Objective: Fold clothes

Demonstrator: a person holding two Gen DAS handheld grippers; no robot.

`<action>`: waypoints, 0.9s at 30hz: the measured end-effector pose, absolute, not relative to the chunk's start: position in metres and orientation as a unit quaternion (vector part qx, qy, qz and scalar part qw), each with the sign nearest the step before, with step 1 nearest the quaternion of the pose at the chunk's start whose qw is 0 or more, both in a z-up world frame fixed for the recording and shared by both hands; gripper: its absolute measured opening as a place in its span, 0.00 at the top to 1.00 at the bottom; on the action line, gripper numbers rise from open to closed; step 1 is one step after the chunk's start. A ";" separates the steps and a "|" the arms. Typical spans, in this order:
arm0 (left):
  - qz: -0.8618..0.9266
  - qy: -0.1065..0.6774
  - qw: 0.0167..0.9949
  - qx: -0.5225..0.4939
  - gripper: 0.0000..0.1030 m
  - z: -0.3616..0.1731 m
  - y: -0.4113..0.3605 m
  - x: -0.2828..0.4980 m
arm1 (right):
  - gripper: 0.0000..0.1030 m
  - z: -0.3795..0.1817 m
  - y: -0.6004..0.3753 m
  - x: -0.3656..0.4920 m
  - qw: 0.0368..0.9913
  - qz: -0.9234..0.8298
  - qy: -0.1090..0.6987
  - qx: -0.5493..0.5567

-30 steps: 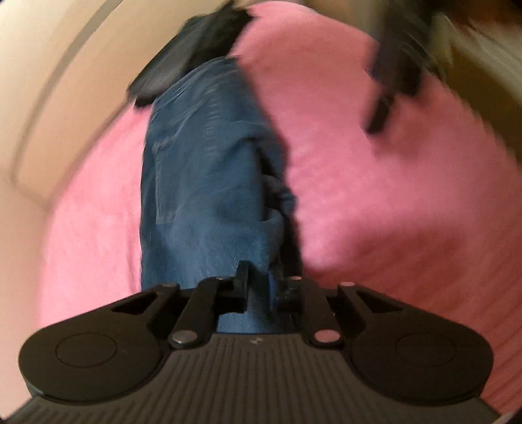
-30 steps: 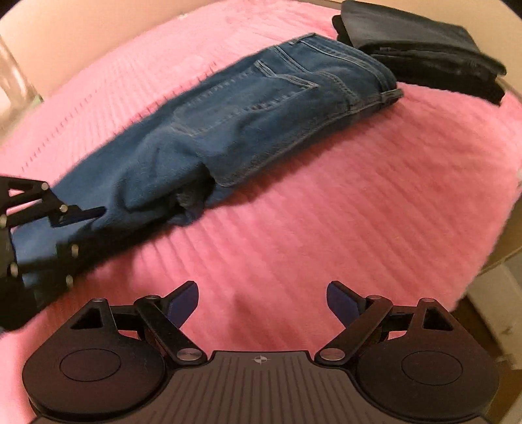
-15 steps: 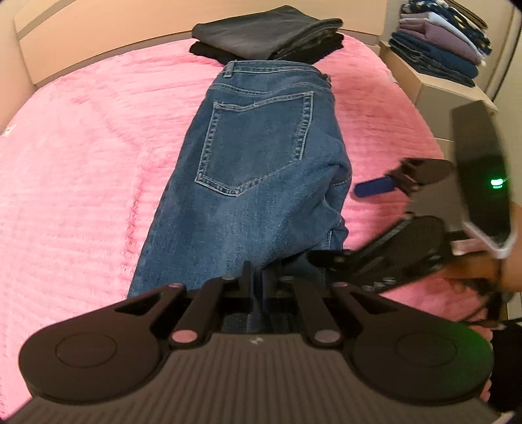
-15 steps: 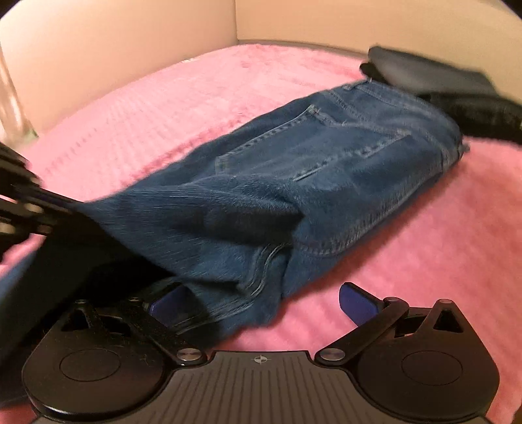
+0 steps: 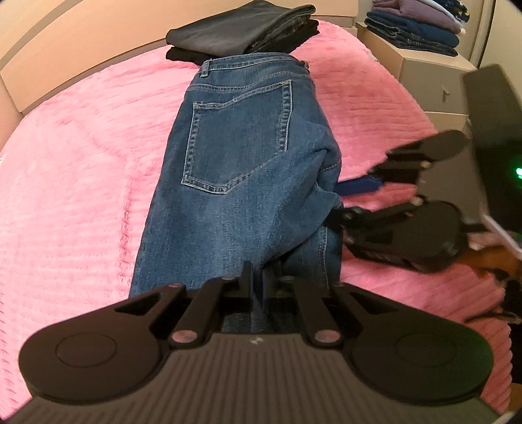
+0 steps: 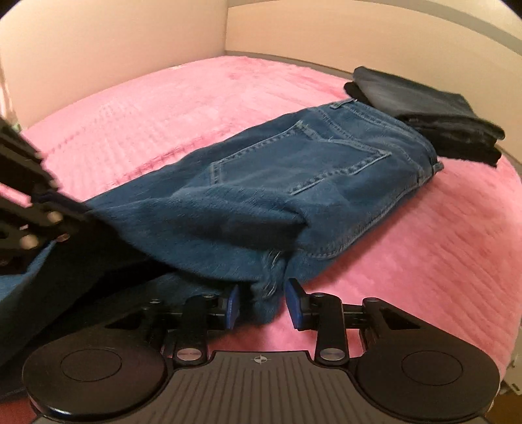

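Blue jeans (image 5: 235, 163) lie lengthwise on the pink bedspread (image 5: 65, 195), back pocket up, waistband at the far end. My left gripper (image 5: 262, 280) is shut on the near leg fabric, lifting it slightly. In the right wrist view the jeans (image 6: 293, 182) bunch at their near side edge. My right gripper (image 6: 263, 301) is closing around that bunched edge; denim sits between the blue pads (image 6: 295, 303), with a small gap still showing. The left wrist view shows the right gripper (image 5: 349, 202) at the jeans' right edge. The left gripper's fingers (image 6: 49, 212) show blurred at the left.
A stack of dark folded trousers (image 5: 241, 32) sits beyond the waistband, also visible as the dark stack (image 6: 424, 114). A beige cabinet (image 5: 424, 65) carries folded clothes (image 5: 414, 29) at the bed's right. A wall and headboard border the far side.
The right gripper came in low to the jeans' side edge and its jaws narrowed from wide around the bunched denim. The left gripper kept its grip and shifted, lifting the leg fabric.
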State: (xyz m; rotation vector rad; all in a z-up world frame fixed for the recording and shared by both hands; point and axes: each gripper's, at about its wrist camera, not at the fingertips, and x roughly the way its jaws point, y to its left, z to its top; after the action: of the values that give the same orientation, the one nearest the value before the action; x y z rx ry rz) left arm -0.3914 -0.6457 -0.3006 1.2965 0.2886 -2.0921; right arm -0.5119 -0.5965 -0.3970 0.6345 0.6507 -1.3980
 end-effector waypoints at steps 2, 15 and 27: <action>-0.798 0.105 0.322 0.498 0.95 -0.301 -0.644 -0.392 | 0.67 -0.404 -0.606 -0.514 0.674 -0.617 0.291 0.283; -0.795 0.010 0.237 0.558 0.83 -0.332 -0.589 -0.407 | 1.00 -0.373 -0.541 -0.557 0.606 -0.630 0.253 0.414; -0.750 0.190 0.378 0.508 0.78 -0.316 -0.581 -0.320 | 0.41 -0.336 -0.579 -0.571 0.664 -0.609 0.228 0.370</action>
State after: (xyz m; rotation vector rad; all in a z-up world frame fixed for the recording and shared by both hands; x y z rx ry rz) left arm -0.3203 -0.5806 -0.3155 1.2987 0.4860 -1.9180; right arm -0.5712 -0.5785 -0.3360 0.8350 0.5150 -1.3765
